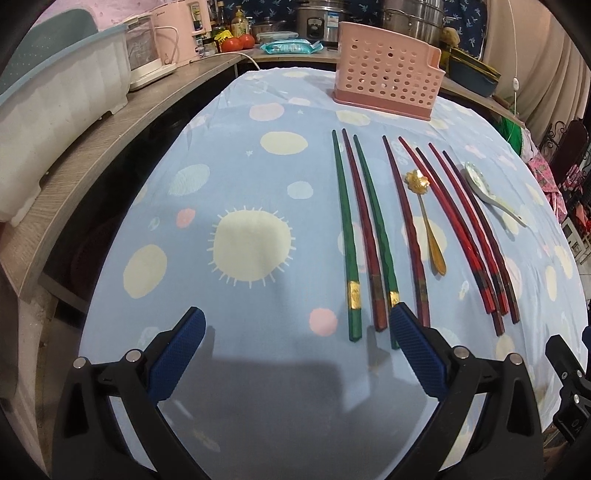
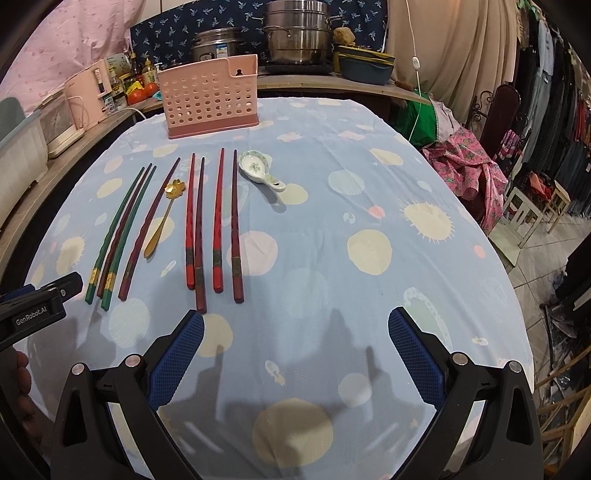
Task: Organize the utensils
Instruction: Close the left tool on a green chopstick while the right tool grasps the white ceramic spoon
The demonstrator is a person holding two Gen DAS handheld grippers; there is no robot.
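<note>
My left gripper [image 1: 295, 325], jaws wide and empty, sits nearest the 2 green lacquered chopsticks [image 1: 342, 236]; their long axis points ahead toward the pink perforated plastic holder [image 1: 384, 79].

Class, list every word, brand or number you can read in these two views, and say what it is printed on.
"GenRobot.AI": on the left gripper body, seen in the right wrist view.
Labels on the rice cooker, bottles and pink appliance: too small or blurred to read.
</note>
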